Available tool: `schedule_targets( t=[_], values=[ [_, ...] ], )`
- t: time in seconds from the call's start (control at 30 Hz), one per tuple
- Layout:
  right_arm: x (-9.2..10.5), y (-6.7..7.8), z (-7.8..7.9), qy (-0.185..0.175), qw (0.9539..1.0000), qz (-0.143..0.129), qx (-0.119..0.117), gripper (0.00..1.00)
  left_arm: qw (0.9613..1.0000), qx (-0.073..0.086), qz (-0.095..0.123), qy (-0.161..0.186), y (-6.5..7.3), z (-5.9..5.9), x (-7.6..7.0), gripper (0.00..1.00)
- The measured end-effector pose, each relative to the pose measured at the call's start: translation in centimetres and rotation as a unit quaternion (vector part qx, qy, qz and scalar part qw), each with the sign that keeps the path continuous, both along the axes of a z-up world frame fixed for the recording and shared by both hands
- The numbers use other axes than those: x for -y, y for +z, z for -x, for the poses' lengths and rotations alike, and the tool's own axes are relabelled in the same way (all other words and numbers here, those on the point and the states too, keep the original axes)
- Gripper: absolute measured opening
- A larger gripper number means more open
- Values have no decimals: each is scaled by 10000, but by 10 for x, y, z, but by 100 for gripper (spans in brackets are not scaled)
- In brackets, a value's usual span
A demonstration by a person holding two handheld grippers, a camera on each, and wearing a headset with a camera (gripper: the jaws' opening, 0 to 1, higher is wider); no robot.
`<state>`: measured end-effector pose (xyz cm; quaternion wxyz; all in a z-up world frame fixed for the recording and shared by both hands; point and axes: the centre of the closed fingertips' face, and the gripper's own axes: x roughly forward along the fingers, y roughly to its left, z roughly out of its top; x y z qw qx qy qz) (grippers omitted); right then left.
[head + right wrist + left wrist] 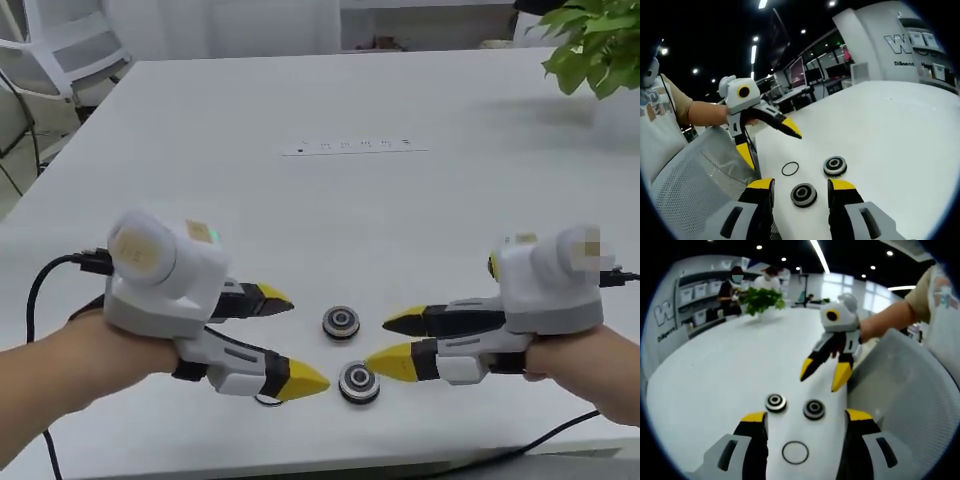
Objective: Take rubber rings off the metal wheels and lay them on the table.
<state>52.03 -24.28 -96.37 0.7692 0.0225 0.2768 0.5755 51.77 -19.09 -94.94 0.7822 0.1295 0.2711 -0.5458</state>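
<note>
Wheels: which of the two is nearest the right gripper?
The wheel nearer the table edge; it lies right at the right gripper's open jaws, while the other wheel sits farther out.

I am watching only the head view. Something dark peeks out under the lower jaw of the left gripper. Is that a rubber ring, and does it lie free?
Observer: Yes. In the left gripper view the rubber ring is a whole thin circle. It lies flat on the table between the open jaws of the left gripper and touches neither.
Operator: And the right gripper, does it hold a wheel?
Observer: No. In the right gripper view the near wheel sits between the open jaws of the right gripper, with bare table on each side of it.
</note>
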Motion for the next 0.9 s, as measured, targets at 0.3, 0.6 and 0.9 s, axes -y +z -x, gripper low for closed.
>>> schedule_targets(
  t=[0.3, 0.6, 0.9],
  values=[
    [5, -11, 7, 69, 9998, 173, 52, 39, 10000, -60, -36, -68, -7, 3, 6, 60],
    [6, -26, 14, 181, 9990, 375, 131, 36, 9996, -135, -183, -154, -17, 4, 10, 57],
    [7, -36, 16, 285, 9981, 525, 179, 33, 9991, -191, -280, -252, -25, 5, 16, 55]
  ],
)
